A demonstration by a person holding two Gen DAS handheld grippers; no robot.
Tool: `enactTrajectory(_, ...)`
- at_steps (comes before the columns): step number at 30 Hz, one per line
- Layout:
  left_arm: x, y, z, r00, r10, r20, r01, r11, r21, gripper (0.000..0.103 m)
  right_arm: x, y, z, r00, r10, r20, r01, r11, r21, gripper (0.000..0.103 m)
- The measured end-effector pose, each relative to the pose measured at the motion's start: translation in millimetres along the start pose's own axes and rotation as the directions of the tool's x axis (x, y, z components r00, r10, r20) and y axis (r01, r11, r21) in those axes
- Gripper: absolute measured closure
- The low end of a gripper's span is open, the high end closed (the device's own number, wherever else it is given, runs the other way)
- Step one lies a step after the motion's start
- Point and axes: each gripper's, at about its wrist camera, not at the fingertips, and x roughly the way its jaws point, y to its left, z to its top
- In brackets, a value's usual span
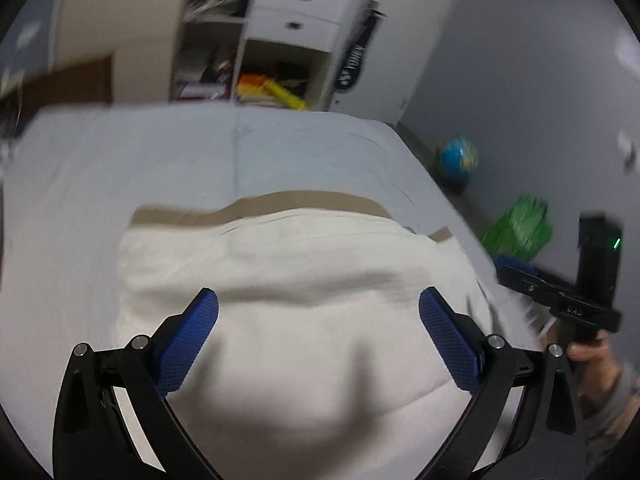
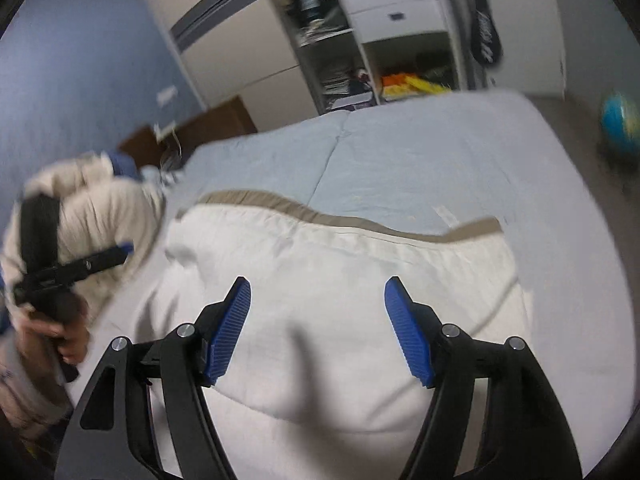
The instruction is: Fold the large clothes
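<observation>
A large cream cloth [image 1: 296, 280] with a tan band [image 1: 304, 200] along its far edge lies folded on the pale blue bed [image 1: 200, 152]. It also shows in the right wrist view [image 2: 344, 280]. My left gripper [image 1: 318, 306] is open and empty, held above the cloth's near part. My right gripper [image 2: 318, 294] is open and empty above the same cloth. The right gripper's body shows at the right of the left wrist view [image 1: 560, 300]. The left gripper's body shows at the left of the right wrist view [image 2: 72, 268].
A white shelf unit with drawers [image 1: 296, 12] stands beyond the bed's far end. A globe [image 1: 456, 158] and a green container [image 1: 520, 228] sit on the floor to the right. A beige bundle [image 2: 100, 208] lies at the bed's left side.
</observation>
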Motion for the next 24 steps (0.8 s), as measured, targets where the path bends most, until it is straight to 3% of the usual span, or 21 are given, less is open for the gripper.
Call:
enactTrajectory(4, 44.3, -22.5, 1.8, 0.992, 0.124, -0.035, -0.121, 0.989, 0.086, 0.012, 30.8, 18.9, 2.3, 0.998, -0.060, -0.016, 0.059, 0.997, -0.054, 0.037)
enactTrajectory(8, 85.6, -10.7, -11.9, 0.966, 0.233, -0.111, -0.224, 0.971, 0.088, 0.011, 68.0, 22.1, -6.0, 0.986, -0.141, -0.084, 0.132, 0.986, -0.099, 0.037)
enactTrajectory(14, 126.8, 22.3, -41.9, 0.947, 0.234, -0.219, -0.229, 0.972, 0.047, 0.006, 115.1, 13.9, -29.4, 0.963, -0.214, -0.163, 0.189, 0.970, -0.156, 0.032)
enactTrajectory(19, 147.0, 35.4, -50.6, 0.942, 0.244, -0.233, -0.241, 0.970, 0.041, 0.005, 137.0, 12.7, -34.8, 0.947, -0.254, -0.194, 0.218, 0.957, -0.190, 0.029)
enactTrajectory(24, 159.0, 35.3, -60.0, 0.942, 0.277, -0.190, -0.273, 0.961, 0.044, 0.005, 151.2, 12.7, -43.3, 0.940, -0.280, -0.194, 0.238, 0.947, -0.216, 0.028)
